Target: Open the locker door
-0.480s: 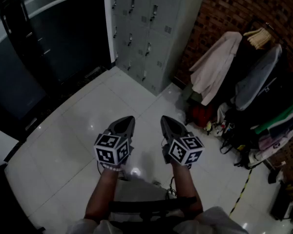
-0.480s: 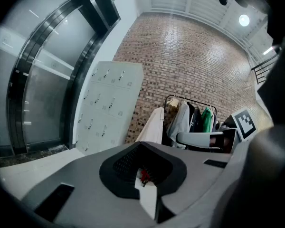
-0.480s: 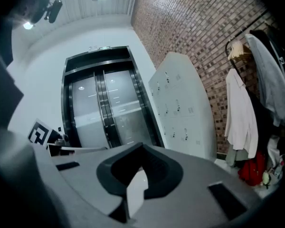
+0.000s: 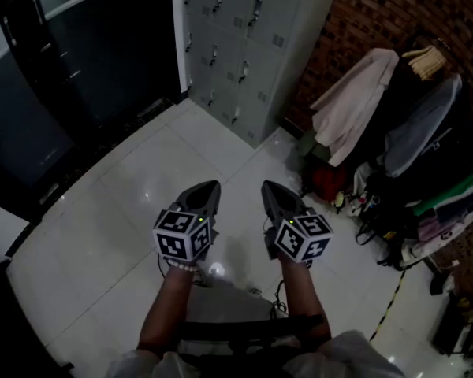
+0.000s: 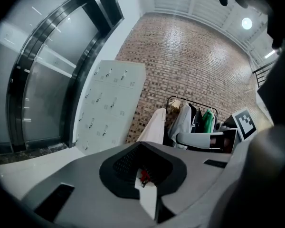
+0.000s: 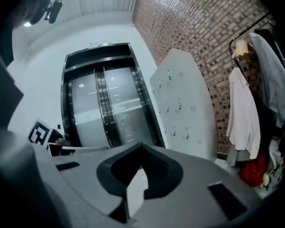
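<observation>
A grey locker cabinet (image 4: 236,46) with several small doors and handles stands upright against the far wall, between the dark lift doors and the brick wall. It also shows in the left gripper view (image 5: 109,108) and the right gripper view (image 6: 183,108). All its doors look shut. My left gripper (image 4: 207,189) and right gripper (image 4: 270,189) are held side by side over the white tiled floor, pointing toward the lockers and well short of them. Both are shut with nothing in them, seen also in their own views as left gripper (image 5: 143,151) and right gripper (image 6: 140,152).
Dark glass lift doors (image 4: 55,77) fill the left. A clothes rack (image 4: 410,132) with hanging coats stands at the right against a brick wall (image 4: 378,14), with a red bag (image 4: 329,181) and clutter below. A yellow-black striped line (image 4: 390,305) crosses the floor.
The lockers and the rack sit slightly further right in the head view. Both grippers have hardly moved and stay shut.
</observation>
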Demonstrator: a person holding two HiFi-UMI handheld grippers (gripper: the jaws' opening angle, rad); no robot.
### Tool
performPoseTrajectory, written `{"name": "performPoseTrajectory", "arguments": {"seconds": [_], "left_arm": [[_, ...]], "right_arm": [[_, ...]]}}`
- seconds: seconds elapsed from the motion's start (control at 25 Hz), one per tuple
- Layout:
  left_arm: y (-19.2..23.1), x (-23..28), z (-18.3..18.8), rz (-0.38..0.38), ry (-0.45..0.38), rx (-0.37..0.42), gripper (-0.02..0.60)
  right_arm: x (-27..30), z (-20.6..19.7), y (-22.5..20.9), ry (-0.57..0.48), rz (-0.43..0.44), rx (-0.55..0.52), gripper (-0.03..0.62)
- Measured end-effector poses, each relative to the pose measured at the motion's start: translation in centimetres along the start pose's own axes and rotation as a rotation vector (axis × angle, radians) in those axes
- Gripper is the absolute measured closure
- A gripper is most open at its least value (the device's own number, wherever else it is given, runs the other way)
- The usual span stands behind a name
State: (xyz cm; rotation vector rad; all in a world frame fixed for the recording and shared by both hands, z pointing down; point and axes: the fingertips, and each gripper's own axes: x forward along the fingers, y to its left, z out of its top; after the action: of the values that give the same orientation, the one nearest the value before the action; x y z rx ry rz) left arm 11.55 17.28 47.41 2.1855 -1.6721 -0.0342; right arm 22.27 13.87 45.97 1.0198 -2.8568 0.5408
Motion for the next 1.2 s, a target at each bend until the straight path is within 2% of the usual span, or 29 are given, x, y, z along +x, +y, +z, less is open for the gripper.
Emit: {"name": "performPoseTrajectory", "arguments": {"seconds": [0.24,0.56,0.76,1.04,1.2], "left_arm": [[3.3,-0.1,0.6,-0.007,-0.006,-0.028,0.586],[9.9,-1.0,2.6,-0.026,0.012,-0.003,0.586],[13.3,0.2,4.4,-0.05,0.011,0.003,0.586],[15.6,6.3,5.6,-0.072,0.016,-0.006,0.586],[17.2,12.0,7.3,-0.075,0.017,0.012,0.586]], "right_arm": [[2.9,-0.2,1.1,-0.008,-0.006,0.009,0.586],[9.0,0.3,4.7,-0.053,-0.017,0.032,0.586],[12.4,0.3,6.0,-0.048,-0.032,0.02,0.585],[16.0,1.9,0.8,-0.072,-0.088,0.028,0.585],[20.4,4.0,-3.2,-0.091,-0.074,0.024,0.581]]}}
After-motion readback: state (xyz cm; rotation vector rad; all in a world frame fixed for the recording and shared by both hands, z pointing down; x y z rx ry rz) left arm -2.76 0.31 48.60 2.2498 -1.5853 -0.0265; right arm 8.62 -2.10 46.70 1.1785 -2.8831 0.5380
